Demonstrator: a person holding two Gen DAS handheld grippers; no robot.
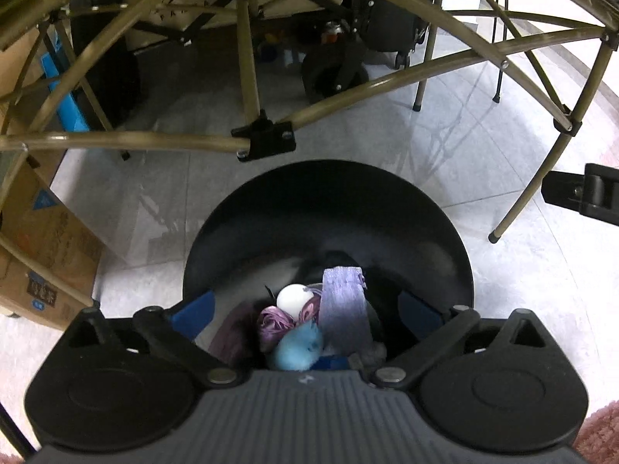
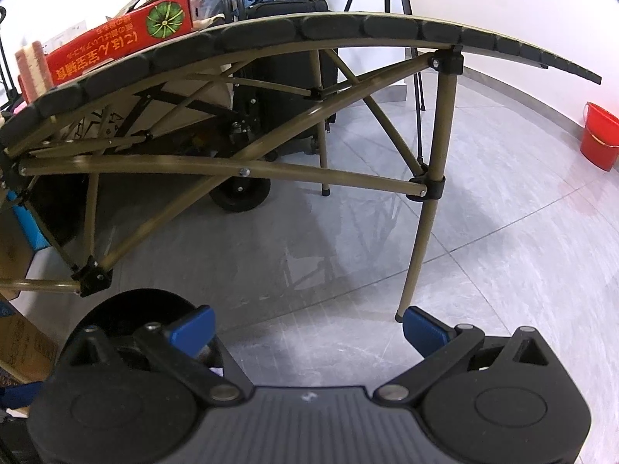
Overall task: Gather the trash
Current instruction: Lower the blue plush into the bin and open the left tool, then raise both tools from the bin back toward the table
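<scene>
Left gripper (image 1: 307,311) and right gripper (image 2: 307,328) both angle downward, jaws spread wide, apparently gripping nothing

Bin (image 1: 329,208) on floor (image 1: 483,301) before folding table (image 1: 127,142), trash (image 1: 309,328) inside bin, cardboard box (image 1: 42,255) to its left

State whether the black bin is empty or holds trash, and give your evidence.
Holds trash: inside the black bin lie a white ball, blue wad and lilac strip.
</scene>
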